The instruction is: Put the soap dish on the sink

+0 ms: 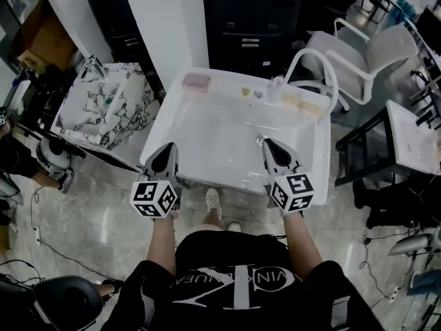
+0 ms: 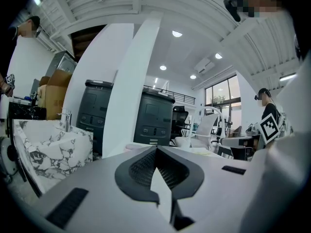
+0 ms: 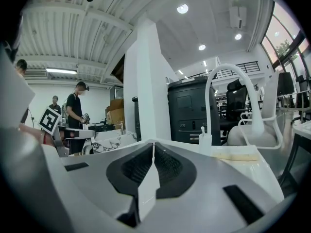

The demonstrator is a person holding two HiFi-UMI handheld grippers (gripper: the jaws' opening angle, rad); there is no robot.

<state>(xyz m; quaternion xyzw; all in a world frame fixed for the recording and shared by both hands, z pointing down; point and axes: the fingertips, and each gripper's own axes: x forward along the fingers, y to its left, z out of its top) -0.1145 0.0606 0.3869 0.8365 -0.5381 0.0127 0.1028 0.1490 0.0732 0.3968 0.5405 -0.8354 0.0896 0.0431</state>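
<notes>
The pink soap dish [image 1: 196,82] lies on the back left corner of the white sink [image 1: 227,174], on its flat rim. My left gripper [image 1: 167,149] hovers over the sink's front left edge, well short of the dish. Over the basin's front right part hangs my right gripper [image 1: 268,144]. Both point toward the back of the sink. In the left gripper view the left gripper [image 2: 156,150] has its jaws pressed together with nothing between them. The right gripper [image 3: 153,145] in its own view is likewise shut and empty.
A white arched faucet [image 1: 311,55], a small pump bottle [image 1: 275,88] and a yellowish block [image 1: 301,102] sit at the sink's back right. A marble-patterned basin [image 1: 103,109] stands to the left. A white chair [image 1: 365,54], black cabinets [image 1: 255,19] and a table [image 1: 413,136] surround it.
</notes>
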